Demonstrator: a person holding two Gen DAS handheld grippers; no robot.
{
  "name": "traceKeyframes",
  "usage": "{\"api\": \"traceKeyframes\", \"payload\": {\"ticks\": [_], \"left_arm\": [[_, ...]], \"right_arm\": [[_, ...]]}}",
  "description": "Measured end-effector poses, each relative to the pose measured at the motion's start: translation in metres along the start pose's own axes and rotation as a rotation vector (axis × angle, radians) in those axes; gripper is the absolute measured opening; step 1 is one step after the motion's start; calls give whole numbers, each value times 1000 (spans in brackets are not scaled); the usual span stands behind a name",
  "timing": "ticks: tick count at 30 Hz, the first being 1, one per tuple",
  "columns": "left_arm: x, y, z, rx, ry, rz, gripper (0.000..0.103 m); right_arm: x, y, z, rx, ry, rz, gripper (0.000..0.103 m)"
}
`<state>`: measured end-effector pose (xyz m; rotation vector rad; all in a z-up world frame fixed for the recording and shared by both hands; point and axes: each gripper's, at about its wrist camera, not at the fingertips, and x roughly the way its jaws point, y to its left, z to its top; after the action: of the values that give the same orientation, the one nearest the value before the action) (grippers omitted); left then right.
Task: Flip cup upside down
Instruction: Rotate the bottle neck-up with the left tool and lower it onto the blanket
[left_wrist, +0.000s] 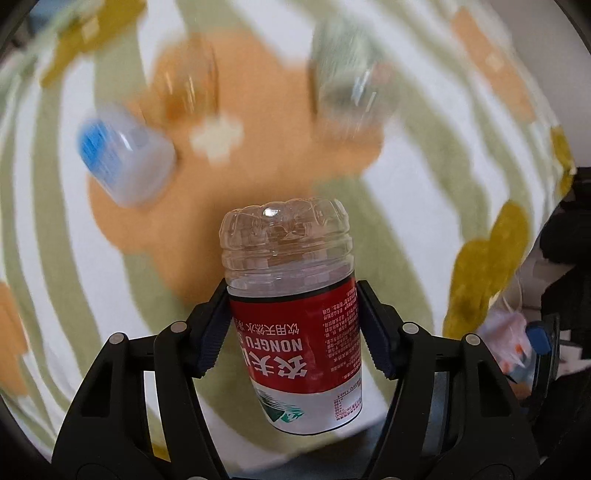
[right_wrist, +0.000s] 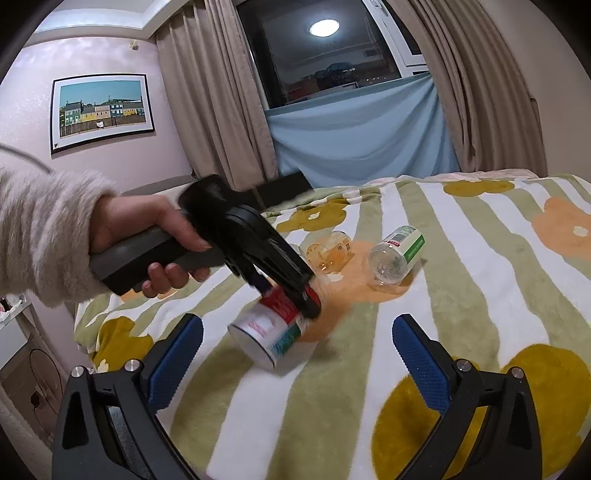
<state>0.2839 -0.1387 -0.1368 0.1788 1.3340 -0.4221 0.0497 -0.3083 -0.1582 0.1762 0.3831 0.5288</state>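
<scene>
Item: cup (left_wrist: 295, 325), red label, pinched across its middle by our left gripper (left_wrist: 291, 328), tilted mid-flip. Right gripper (right_wrist: 297, 354) spread, idle nearby.

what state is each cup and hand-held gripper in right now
red-label cup: held, tilted above the blanket
left hand-held gripper: shut on red-label cup
right hand-held gripper: open, holding nothing
green-label cup: on its side
amber cup: on its side
blue-label cup: blurred, apparently lying

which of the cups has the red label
The cup clamped in the left gripper; the others lying on the blanket carry a blue, green or orange label.
</scene>
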Motion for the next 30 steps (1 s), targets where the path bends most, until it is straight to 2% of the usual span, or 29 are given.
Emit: {"api": "traceKeyframes", "payload": {"ticks": [1, 5, 7, 8, 10, 14, 20, 26, 30], "left_arm": [[-11, -1, -4, 5, -70, -9, 62], [-41, -2, -36, -16, -520, -33, 62], [-33, -8, -51, -21, -665, 34, 62], [-25, -9, -57, -28, -708, 66, 62], [-13, -9, -62, -47, -736, 81, 62], [7, -9, -66, -82, -717, 112, 62], [8, -11, -86, 4, -780, 196, 62], [10, -13, -104, 56, -744, 212, 62], [5, -12, -110, 52, -686, 203, 62]], "right_arm": [[0, -1, 0, 7, -1, -1, 103], [3, -7, -1, 66, 15, 1, 103], [4, -7, -2, 69, 30, -1, 103], [4, -6, -2, 61, 37, -10, 103], [1, -4, 0, 45, 52, -23, 103], [-6, -5, 2, 34, 64, -44, 103], [-4, -12, -1, 57, 81, -40, 103], [-6, -9, -1, 56, 85, -30, 103], [-8, -9, 0, 62, 81, -23, 103]]}}
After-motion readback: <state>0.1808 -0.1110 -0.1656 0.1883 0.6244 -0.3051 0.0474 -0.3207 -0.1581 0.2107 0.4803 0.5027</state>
